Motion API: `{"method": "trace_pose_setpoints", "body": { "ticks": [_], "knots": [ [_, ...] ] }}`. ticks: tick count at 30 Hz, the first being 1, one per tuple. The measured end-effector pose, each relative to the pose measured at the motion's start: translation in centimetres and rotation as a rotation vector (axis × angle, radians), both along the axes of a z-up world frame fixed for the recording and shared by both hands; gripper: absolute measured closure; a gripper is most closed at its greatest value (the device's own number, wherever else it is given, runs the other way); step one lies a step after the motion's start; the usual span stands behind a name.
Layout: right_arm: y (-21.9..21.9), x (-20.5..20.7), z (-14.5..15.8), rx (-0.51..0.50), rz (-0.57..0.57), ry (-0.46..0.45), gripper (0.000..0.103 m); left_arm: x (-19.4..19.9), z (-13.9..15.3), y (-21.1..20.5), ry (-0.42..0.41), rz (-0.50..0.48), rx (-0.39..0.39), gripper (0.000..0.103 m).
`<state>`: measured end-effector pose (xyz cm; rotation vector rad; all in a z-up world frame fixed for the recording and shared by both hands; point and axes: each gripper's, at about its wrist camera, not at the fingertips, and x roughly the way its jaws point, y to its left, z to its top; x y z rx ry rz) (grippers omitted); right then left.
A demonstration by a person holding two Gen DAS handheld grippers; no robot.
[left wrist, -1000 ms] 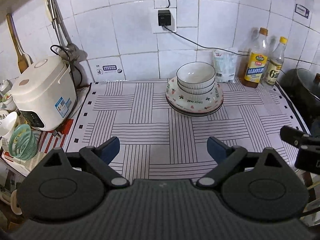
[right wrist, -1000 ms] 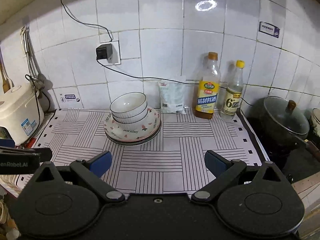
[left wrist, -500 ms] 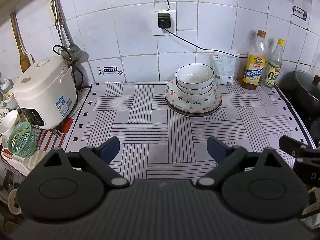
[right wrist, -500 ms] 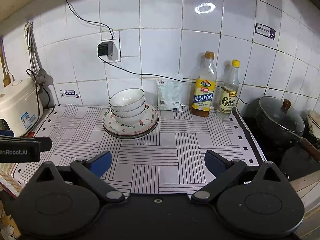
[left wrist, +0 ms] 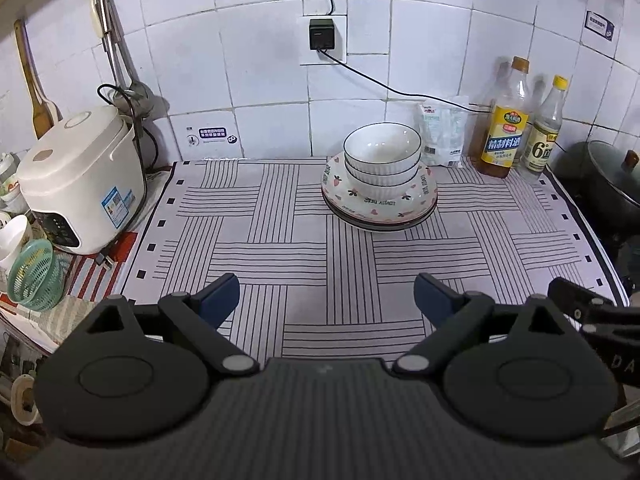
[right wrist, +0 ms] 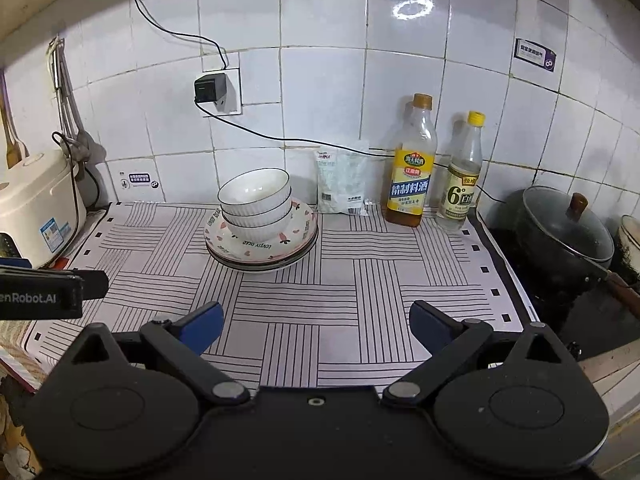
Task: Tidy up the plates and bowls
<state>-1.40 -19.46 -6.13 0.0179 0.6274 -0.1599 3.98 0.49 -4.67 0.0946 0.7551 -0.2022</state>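
Both the left gripper (left wrist: 327, 294) and right gripper (right wrist: 316, 322) hang spread and empty, the nested bowls (left wrist: 382, 164) on stacked plates (left wrist: 379, 205) well ahead of them; risk: a one-sided nudge could topple the bowls toward the bottles (right wrist: 412, 168).

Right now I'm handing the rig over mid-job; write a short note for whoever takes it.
Left tool: open, empty, hovering above the striped mat, short of the dishes.
Right tool: open, empty, level with the left one above the mat's near edge.
Dishes: stacked white bowls sit nested on the stack of patterned plates at the back of the mat, left of the two bottles.
Done: bowls and plates are gathered in one pile; nothing is in a grip.
Left: from here the pile looks tidy; check whether it needs moving or splitting.
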Motion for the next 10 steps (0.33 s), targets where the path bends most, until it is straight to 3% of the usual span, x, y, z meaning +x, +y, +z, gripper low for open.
{"method": "trace_pose_setpoints", "body": {
  "ticks": [10],
  "knots": [
    [-0.49, 0.09, -0.32, 0.01, -0.006, 0.003, 0.002, -0.22, 0.04, -0.24, 0.0, 0.002, 0.006, 0.008]
  ]
}}
